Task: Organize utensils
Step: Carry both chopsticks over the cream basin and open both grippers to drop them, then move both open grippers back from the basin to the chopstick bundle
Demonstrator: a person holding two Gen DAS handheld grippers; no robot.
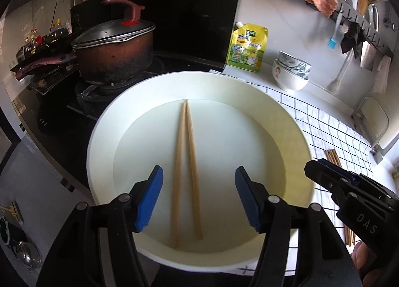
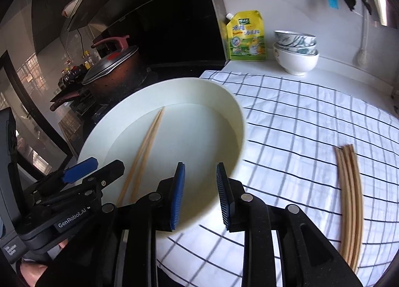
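1. While two chopsticks [image 1: 185,169] lie in the white dish [image 1: 104,137], pointing away, the left gripper [image 1: 198,198] hangs spread and empty astride them, nearer.
2. The right gripper [image 2: 200,196], parted and empty, sits between the dish and the bundle of chopsticks [image 2: 349,202] on the checked cloth [image 2: 286,117].

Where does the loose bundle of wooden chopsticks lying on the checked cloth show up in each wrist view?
Left wrist view: the bundle of wooden chopsticks sits at the right edge, mostly hidden behind the right gripper.
Right wrist view: the same bundle lies in full on the white-and-blue checked cloth, far right.
Shared landmark: the yellow-green refill pouch against the back wall.
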